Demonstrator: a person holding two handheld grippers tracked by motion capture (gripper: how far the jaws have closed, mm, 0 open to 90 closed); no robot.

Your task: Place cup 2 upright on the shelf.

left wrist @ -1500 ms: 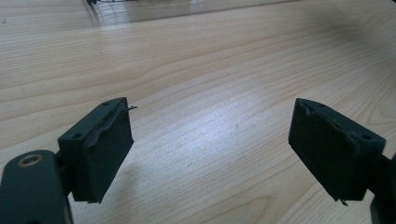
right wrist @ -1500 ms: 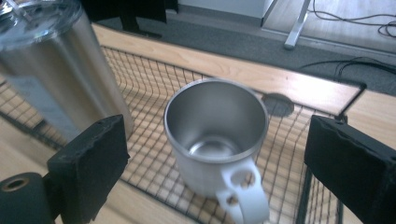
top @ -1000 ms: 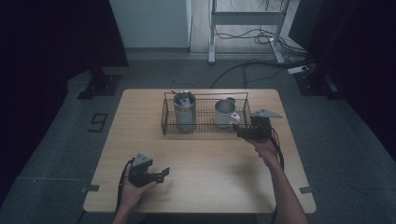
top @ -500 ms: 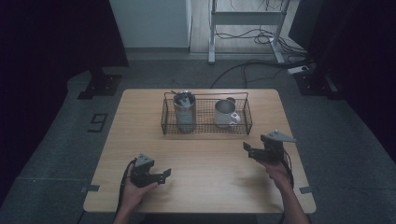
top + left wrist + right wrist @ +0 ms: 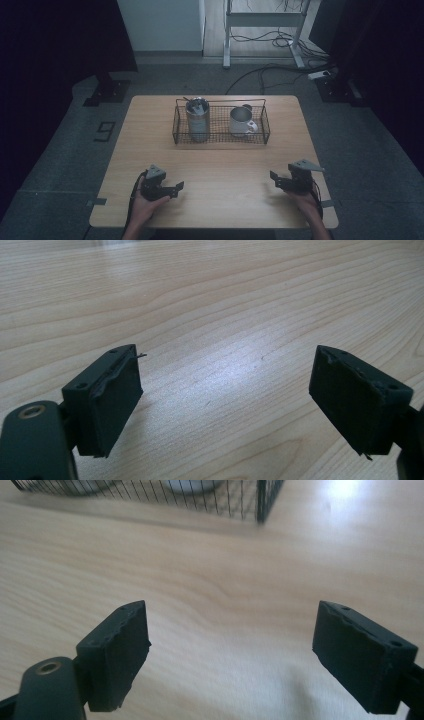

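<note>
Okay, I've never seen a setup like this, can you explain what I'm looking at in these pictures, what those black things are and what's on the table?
There is no robot. A person sits at a wooden table and holds a hand tool in each hand: the left gripper and the right gripper.

The high view comes from a fixed camera above the person. The other two pictures come from cameras riding on each gripper, looking along its two black jaws. In both, the jaws stand wide apart over bare wood, so nothing is held.

At the far side of the table stands a wire basket. In it are a metal cup with something sticking out that is too small to name, and a white mug. The right gripper view catches the basket's corner.
</note>
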